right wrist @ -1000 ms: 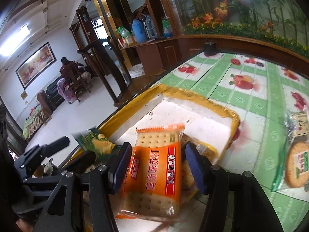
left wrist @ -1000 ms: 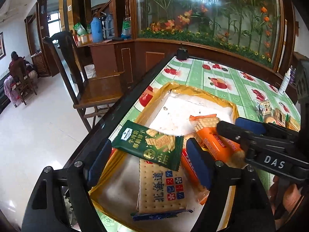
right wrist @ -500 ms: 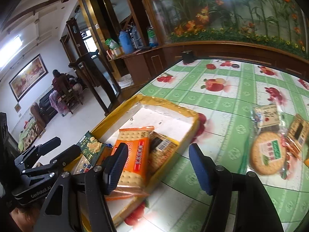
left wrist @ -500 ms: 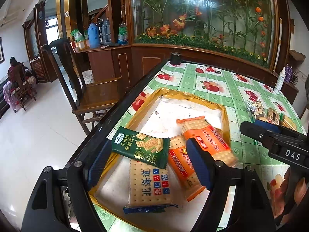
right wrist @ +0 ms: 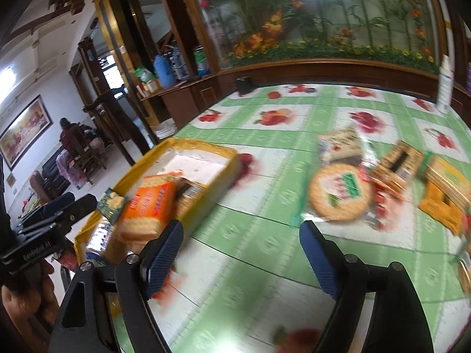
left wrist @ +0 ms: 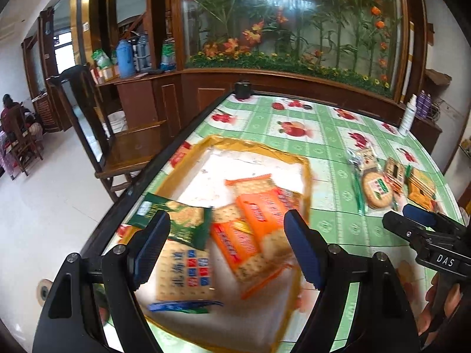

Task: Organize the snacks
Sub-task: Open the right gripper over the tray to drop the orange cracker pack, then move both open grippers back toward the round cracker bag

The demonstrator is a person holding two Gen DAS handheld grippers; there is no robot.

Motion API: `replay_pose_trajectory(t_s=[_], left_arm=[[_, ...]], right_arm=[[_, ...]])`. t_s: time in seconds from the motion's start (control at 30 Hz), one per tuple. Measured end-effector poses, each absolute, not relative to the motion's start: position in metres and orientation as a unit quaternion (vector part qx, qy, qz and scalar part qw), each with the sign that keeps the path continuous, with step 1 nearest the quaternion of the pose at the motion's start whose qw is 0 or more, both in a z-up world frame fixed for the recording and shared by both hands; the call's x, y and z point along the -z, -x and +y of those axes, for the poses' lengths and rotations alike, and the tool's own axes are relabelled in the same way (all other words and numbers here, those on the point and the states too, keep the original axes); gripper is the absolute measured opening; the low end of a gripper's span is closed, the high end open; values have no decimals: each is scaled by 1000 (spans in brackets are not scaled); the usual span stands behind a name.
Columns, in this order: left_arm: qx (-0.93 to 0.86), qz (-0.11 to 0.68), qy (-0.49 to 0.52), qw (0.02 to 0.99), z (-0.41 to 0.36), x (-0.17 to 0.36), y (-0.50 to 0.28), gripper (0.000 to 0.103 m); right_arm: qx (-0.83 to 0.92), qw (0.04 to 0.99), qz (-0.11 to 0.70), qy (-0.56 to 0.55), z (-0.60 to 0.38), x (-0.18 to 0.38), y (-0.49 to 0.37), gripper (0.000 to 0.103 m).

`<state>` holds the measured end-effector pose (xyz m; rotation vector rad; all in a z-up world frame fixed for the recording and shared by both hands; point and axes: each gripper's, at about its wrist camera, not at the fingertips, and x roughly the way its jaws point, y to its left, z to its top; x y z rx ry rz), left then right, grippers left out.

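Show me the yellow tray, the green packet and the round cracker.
yellow tray (left wrist: 259,146), left wrist view, far rim
green packet (left wrist: 179,220), left wrist view, middle of its front
round cracker (right wrist: 338,195), right wrist view, middle of its face

The left wrist view looks forward and down from close above the yellow-rimmed shallow tray (left wrist: 306,173) near the counter's (left wrist: 326,144) left edge. The right wrist view faces the same way from further right — over bare green-checked cloth. Both share the tray, the round biscuit packet (right wrist: 338,191) and the flower-painted glass wall (left wrist: 294,17) — and each catches the other hand-held gripper at its side.
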<state>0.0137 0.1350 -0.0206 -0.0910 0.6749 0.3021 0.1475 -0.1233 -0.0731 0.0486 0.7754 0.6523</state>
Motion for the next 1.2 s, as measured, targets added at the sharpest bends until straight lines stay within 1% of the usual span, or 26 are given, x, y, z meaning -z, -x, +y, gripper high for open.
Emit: replay_pose_trajectory(t_s=[0.47,0.6,0.87,1.13,1.2], left_arm=[[-114,341,9,933,80,20,-26,80],[-110,345,8,932,73,22,-29,80],[-102,353,4,930,60,27,-39,80],[-90,360,0,928,46,30,-48,80],[-86,364,1,928,43,32,-51,81]], right_arm=[[-236,892,379,-77,-222,83,-148,84],[-217,896,377,-84,-243,84,-147,86],[-175,905,378,-91,-283,86,-147,87],[-133,910,381,-95,-324,88,-149,92],[-127,909,384,-97,-332,90,-149,92]])
